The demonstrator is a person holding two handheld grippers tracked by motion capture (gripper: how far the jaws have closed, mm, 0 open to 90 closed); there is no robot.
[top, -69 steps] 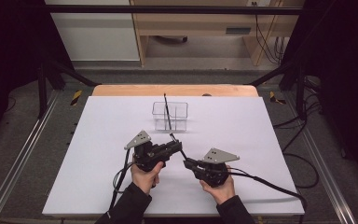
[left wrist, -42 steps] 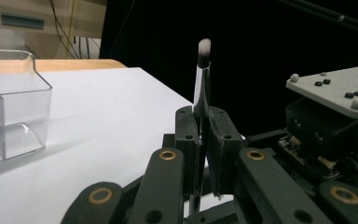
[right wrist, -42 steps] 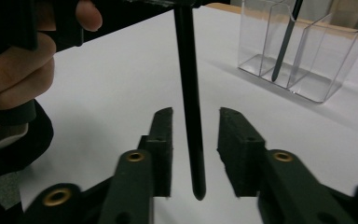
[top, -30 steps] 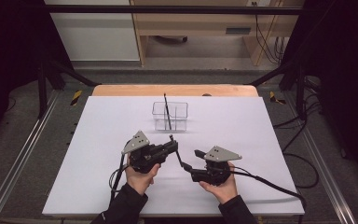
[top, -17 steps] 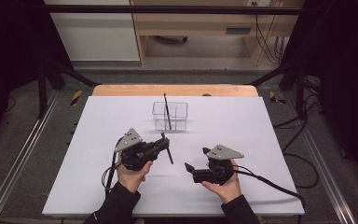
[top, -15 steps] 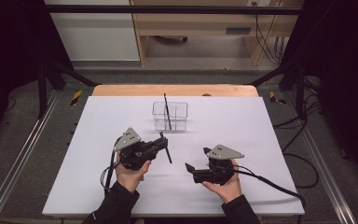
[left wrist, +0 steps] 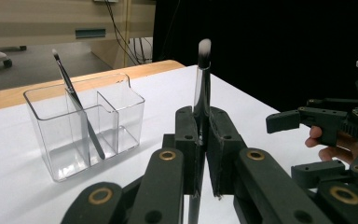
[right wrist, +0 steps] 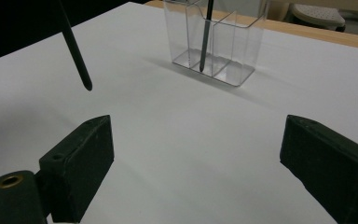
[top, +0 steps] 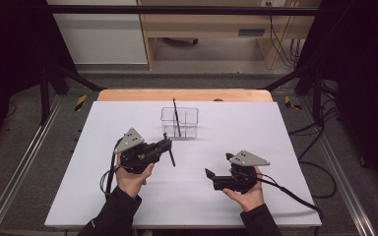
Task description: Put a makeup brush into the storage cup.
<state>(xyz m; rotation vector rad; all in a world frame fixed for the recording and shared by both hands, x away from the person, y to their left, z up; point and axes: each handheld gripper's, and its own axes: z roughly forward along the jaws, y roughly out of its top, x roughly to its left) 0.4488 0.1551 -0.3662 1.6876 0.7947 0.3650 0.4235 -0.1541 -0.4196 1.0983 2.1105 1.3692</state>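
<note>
Since the earlier frames, left tongs (top: pixel 166 144) have carried the makeup brush (left wrist: pixel 202 88) away from the right tongs (top: pixel 209 177), up and leftward. Left tongs are clenched on the brush handle, bristles upward, above the white tabletop (top: pixel 275 142), near the clear organizer (top: pixel 179 123), which holds a second brush (left wrist: pixel 74 100). Right tongs have just been opening; they stand released, nothing between them.

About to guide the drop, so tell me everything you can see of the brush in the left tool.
The brush is slim, with a dark handle, a shiny silver ferrule and a soft pale-tipped tuft. It stands upright, tuft up, clamped between the left tool's shut jaws, its dark tail hanging free below them above the white table. Nothing else touches it.
</note>
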